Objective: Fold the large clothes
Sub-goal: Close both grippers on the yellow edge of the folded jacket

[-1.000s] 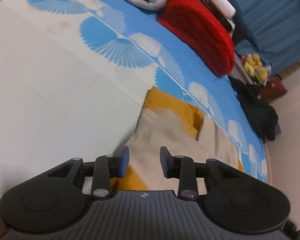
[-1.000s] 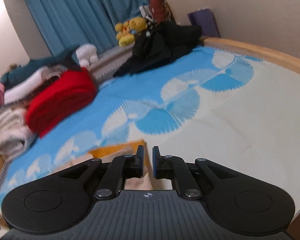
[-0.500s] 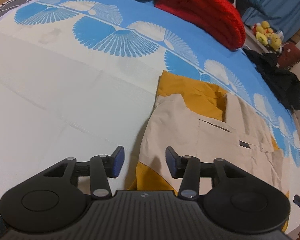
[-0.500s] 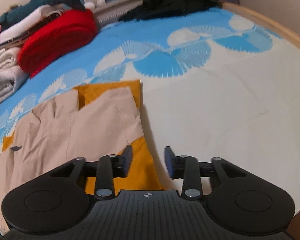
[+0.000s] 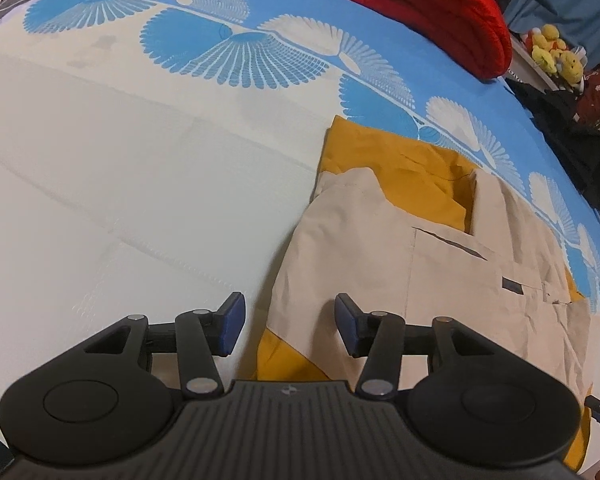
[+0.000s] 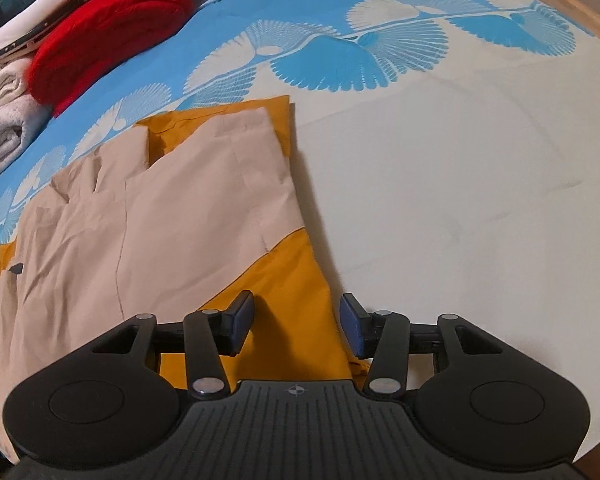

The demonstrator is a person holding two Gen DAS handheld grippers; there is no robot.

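A beige and mustard-yellow garment (image 5: 420, 248) lies partly folded on the bed; it also shows in the right wrist view (image 6: 180, 220). My left gripper (image 5: 288, 326) is open and empty, hovering over the garment's near left edge where a yellow corner shows. My right gripper (image 6: 296, 324) is open and empty over the garment's yellow right corner (image 6: 296, 292). Neither gripper holds cloth.
The bedspread (image 5: 120, 160) is cream with blue fan patterns (image 6: 340, 60). A red folded blanket (image 5: 428, 12) and grey-white folded towels (image 6: 4, 120) lie at the far side. Dark clothes (image 5: 572, 136) and yellow plush toys (image 5: 556, 52) sit beyond the bed.
Both grippers have opened wider and pulled back from the garment. The right gripper let go of the cloth, which now lies flat on the bed.
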